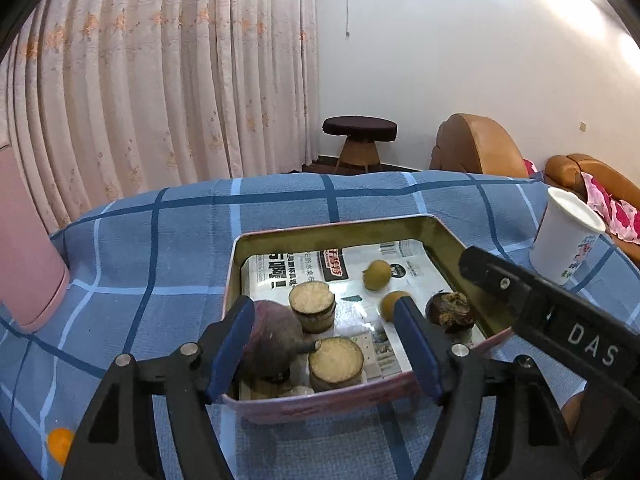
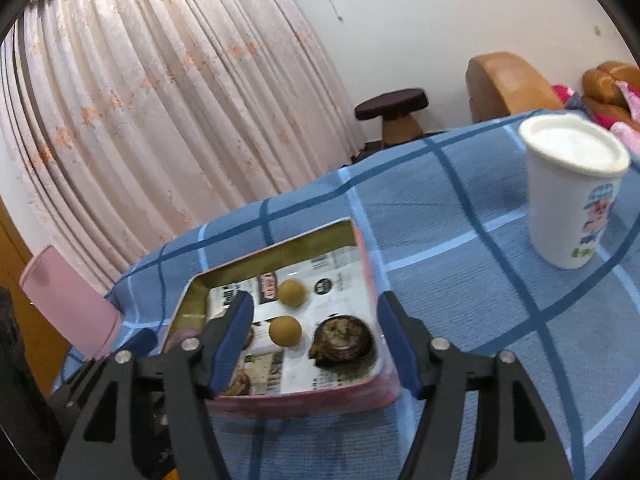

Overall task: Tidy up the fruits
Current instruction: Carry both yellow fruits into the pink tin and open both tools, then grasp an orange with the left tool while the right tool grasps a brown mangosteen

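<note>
Metal tray (image 1: 452, 236) gathers the fruit: I hover both released grippers, left gripper (image 1: 324, 344) and right gripper (image 2: 316, 340), at its near rim, gripping nothing.

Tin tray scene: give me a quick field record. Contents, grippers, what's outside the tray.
container: tin tray, lined with newspaper, on a blue plaid cloth
small round fruits: two longans
dark fruits: mangosteen near the right wall; purple one at the left
cut pieces: two sugarcane sections, standing on end
left gripper: open, holds nothing, above the tray's near edge
right gripper: open, holds nothing
outside tray: white cup to the right, upright; orange fruit on the cloth at near left
</note>
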The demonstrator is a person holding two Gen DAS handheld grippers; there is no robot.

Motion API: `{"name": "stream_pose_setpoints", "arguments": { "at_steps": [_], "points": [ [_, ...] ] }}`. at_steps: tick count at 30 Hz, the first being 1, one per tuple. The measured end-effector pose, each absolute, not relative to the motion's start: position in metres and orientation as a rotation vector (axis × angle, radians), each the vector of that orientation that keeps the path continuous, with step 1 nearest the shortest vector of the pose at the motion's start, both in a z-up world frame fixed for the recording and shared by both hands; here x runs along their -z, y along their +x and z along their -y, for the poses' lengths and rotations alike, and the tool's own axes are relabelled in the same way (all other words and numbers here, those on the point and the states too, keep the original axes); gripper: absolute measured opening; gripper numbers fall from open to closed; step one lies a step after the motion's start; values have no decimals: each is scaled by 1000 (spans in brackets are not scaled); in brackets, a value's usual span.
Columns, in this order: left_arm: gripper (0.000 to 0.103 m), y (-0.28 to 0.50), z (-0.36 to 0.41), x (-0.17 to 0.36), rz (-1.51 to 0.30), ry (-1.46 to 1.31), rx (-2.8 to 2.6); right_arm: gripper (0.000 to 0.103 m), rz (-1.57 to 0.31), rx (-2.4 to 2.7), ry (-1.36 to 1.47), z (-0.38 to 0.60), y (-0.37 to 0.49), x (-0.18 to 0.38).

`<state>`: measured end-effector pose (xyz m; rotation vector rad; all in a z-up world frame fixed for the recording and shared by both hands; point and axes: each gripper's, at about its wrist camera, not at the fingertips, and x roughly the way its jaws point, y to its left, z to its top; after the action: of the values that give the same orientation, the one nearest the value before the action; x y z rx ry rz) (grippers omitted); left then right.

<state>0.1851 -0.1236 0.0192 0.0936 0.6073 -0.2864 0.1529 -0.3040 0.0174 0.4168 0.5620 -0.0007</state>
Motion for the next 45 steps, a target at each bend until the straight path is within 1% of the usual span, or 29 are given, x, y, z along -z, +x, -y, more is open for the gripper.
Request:
{"name": "stream_pose_setpoints", "arguments": {
  "at_steps": [9, 24, 29, 32, 33, 37, 40, 43, 45],
  "points": [
    [73, 173, 116, -16, -585, 110, 268, 69, -563, 31, 355, 298, 144, -18],
    [73, 145, 98, -18, -567, 144, 275, 68, -598, -22, 296, 279, 102, -13],
    [73, 138, 78, -26, -564, 116, 309, 68, -611, -59, 261, 272, 92, -13],
    [73, 140, 61, -27, -579, 117, 300, 68, -654, -125, 233, 264, 91, -9],
    [73, 143, 53, -27, -597, 105, 307, 67, -664, -142, 225, 261, 91, -8],
    [73, 145, 36, -25, -660, 63, 412, 66, -715, -250, 138, 240, 89, -2],
    [73, 140, 42, -18, -693, 123, 476, 64, -737, -311, 19, 217, 84, 4],
    [73, 133, 56, -9, -731, 196, 525, 58, -768, -355, -92, 195, 78, 13],
    [73, 131, 62, -6, -742, 232, 541, 57, -788, -379, -113, 190, 78, 17]
  ]
}}
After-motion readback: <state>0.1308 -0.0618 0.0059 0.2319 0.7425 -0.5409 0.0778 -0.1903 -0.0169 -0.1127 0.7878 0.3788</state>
